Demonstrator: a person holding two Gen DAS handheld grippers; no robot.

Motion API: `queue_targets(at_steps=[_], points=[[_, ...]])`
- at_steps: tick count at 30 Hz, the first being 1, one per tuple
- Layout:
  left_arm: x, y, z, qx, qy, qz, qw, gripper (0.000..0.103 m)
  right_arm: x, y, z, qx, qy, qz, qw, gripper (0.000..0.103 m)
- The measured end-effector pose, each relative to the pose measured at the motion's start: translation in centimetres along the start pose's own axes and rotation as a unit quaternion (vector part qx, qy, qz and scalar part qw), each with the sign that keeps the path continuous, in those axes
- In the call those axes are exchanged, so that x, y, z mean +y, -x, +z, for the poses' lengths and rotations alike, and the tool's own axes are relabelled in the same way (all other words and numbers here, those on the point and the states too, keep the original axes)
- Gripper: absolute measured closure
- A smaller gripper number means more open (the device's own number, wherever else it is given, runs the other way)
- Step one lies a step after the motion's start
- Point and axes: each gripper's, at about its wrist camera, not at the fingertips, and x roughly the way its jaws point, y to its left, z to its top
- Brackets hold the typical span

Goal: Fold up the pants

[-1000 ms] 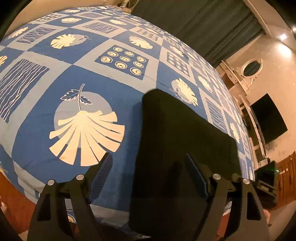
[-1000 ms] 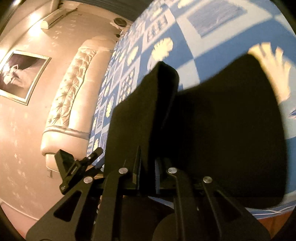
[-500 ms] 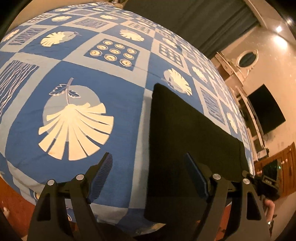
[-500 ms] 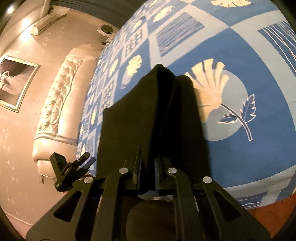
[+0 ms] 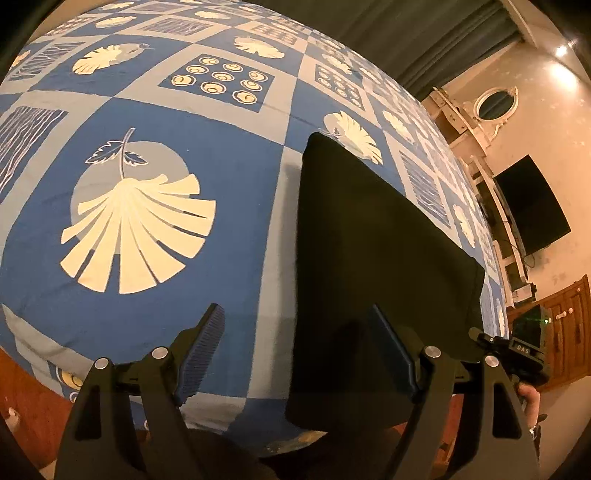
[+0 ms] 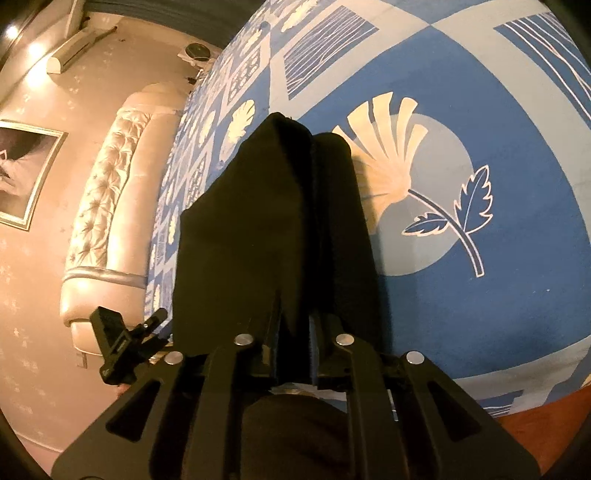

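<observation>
The black pants (image 5: 373, 251) lie folded on the blue patterned bedspread (image 5: 229, 177), near its front edge. My left gripper (image 5: 295, 350) is open and empty, its jaws wide apart just above the pants' near left edge. In the right wrist view, my right gripper (image 6: 293, 325) is shut on an edge of the pants (image 6: 273, 221) and holds the cloth raised in a ridge above the bedspread (image 6: 480, 110). The right gripper's body also shows at the lower right of the left wrist view (image 5: 517, 354).
A tufted cream headboard (image 6: 107, 206) stands at the bed's far end. A dark TV (image 5: 532, 206), a white dresser with an oval mirror (image 5: 495, 103) and dark curtains (image 5: 406, 33) line the room. Wooden floor (image 6: 546, 421) shows below the bed edge.
My right gripper has drawn the pants' edge across, so the cloth went from a wide spread sheet to a narrow raised fold. The left gripper stayed open and shifted only slightly.
</observation>
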Motion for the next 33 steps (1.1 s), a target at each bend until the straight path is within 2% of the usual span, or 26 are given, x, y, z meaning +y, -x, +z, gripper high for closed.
queue_targets(at_steps=[3, 4, 5, 6, 9, 14, 15, 17, 19, 33], points=[[0.5, 0.1, -0.1, 0.006, 0.008, 0.005, 0.9999, 0.025, -0.9, 1.4, 0.1, -0.023, -0.03, 0.032, 0.999, 0.077], [0.6, 0.1, -0.1, 0.006, 0.01, 0.006, 0.9999, 0.025, -1.2, 2.0, 0.1, -0.034, -0.04, 0.044, 0.998, 0.062], [0.6, 0.2, -0.2, 0.005, 0.01, 0.01, 0.9999, 0.025, -1.6, 2.8, 0.2, -0.048, -0.053, 0.053, 0.996, 0.04], [0.6, 0.1, -0.3, 0.005, 0.008, 0.012, 0.9999, 0.025, -1.8, 3.2, 0.4, -0.055, -0.056, 0.048, 0.996, 0.033], [0.5, 0.0, -0.4, 0.008, 0.0, 0.017, 0.9998, 0.024, -2.7, 3.5, 0.2, -0.048, -0.063, 0.03, 0.996, 0.031], [0.4, -0.4, -0.7, 0.018, -0.002, 0.02, 0.9996, 0.024, -4.3, 2.1, -0.3, -0.005, -0.09, 0.037, 0.995, 0.03], [0.4, -0.5, -0.7, 0.018, -0.001, 0.02, 0.9996, 0.024, -4.3, 1.7, -0.4, 0.001, -0.092, 0.047, 0.995, 0.029], [0.5, -0.6, -0.6, 0.021, 0.003, 0.02, 0.9996, 0.019, -4.2, 0.9, -0.5, 0.015, -0.099, 0.077, 0.992, 0.02], [0.6, -0.7, -0.7, 0.025, 0.01, 0.015, 0.9995, 0.019, -4.2, 0.0, -0.7, 0.035, -0.105, 0.097, 0.989, 0.02], [1.9, -0.5, -1.3, 0.047, 0.064, 0.001, 0.9968, 0.019, -3.3, -1.6, -0.6, 0.052, -0.092, 0.106, 0.989, 0.018]])
